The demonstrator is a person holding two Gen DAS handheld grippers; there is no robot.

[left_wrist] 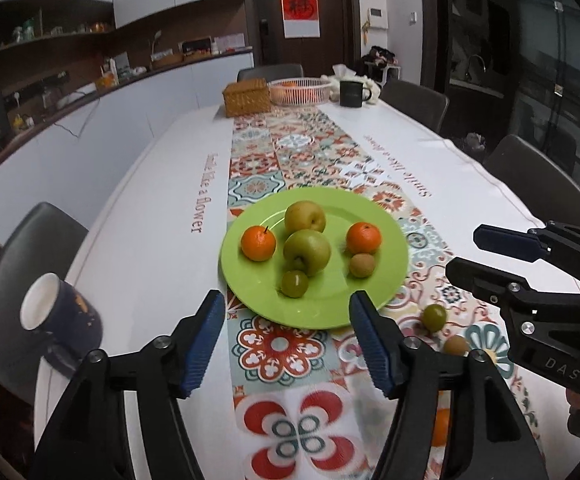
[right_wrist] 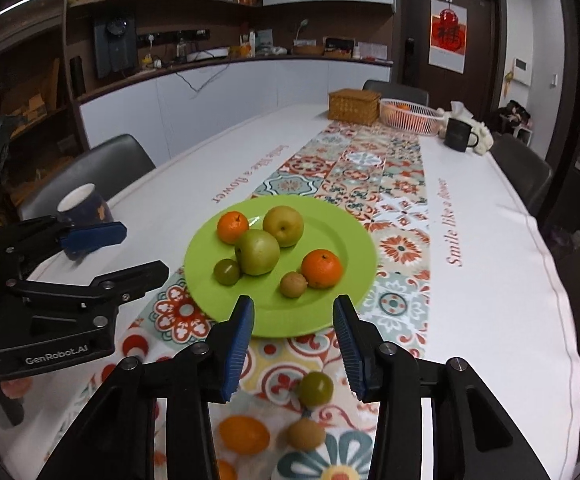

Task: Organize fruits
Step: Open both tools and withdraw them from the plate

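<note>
Left gripper (left_wrist: 286,336): wide, empty, above the near rim of the green plate (left_wrist: 389,264). Right gripper (right_wrist: 293,344): wide, empty, above a loose green plum (right_wrist: 315,389). Plate, mid-runner: two oranges, two pears, plum, kiwi. Off-plate, near edge: kiwi (right_wrist: 305,434), orange (right_wrist: 244,435).

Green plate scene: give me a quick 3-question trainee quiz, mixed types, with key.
1. True or false: the green plate holds six fruits.
2. Multiple choice: the right tool is A) shut on an orange, B) open and holding nothing, C) resting inside the white basket.
3. Fill in: the small green fruit off the plate lies on the patterned ____.

Key: 1 true: two oranges, two larger yellow-green fruits, one small green, one small brown. 2 B; the left tool is open too. 3 runner, on the near side of the plate, beside a small brown fruit and a loose orange.
</note>
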